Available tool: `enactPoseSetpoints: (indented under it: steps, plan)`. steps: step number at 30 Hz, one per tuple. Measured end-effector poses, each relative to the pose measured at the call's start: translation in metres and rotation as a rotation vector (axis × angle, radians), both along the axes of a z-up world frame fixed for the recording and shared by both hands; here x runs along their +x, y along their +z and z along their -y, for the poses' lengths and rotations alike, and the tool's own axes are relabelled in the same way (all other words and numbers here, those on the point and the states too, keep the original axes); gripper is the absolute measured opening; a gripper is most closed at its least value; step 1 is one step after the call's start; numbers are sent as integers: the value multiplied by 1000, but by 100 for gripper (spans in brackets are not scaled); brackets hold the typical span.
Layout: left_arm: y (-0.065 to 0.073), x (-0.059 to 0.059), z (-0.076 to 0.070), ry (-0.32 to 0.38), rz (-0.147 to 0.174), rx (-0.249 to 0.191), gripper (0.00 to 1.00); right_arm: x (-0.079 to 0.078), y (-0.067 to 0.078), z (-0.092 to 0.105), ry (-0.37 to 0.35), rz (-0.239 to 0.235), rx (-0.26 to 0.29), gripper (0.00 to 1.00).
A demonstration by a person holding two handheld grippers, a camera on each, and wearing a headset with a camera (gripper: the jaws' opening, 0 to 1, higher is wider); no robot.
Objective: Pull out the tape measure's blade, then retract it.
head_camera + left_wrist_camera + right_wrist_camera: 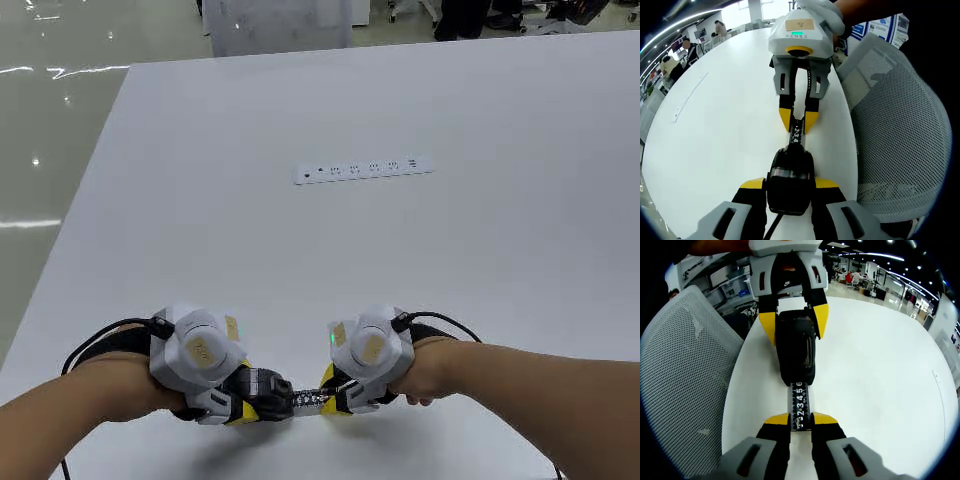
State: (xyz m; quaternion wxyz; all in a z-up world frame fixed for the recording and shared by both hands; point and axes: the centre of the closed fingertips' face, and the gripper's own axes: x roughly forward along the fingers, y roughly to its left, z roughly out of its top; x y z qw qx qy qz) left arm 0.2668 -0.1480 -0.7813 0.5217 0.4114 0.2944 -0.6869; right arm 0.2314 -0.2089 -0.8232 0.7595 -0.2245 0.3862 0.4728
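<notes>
Close to the front edge of the white workbench (pixel 300 250), the left gripper (pixel 789 184) has its yellow-tipped jaws clamped on either side of the black, rounded case of the tape measure (pixel 790 172). A short run of the pale steel blade with black printed figures (pixel 799 405) comes out of the case mouth. It runs straight across to the right gripper (pixel 800 419), whose jaws are pinched shut on the blade's free end.

The blade's long axis lies left to right along the bench edge, with the two grippers facing each other nose to nose. By my judgement the pull-out has barely begun. The right gripper needs to travel straight away from the case, on that same line, while the left holds the case steady.

Farther up the bench, well apart from all this, lies a white power strip (pixel 364 168).
</notes>
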Motion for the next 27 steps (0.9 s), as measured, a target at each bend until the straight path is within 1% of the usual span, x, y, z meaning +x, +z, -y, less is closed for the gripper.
enactPoseSetpoints:
  steps: [11, 23, 27]
  plan:
    - [0, 1, 1, 4, -4, -2, 31, -4, 1, 11, -2, 0, -14, 13]
    - [-1, 0, 1, 9, -2, -7, 31, -7, 0, 21, -8, 3, -23, 13]
    - [-1, 1, 1, 12, -1, -7, 31, -8, 0, 23, 15, 15, -28, 13]
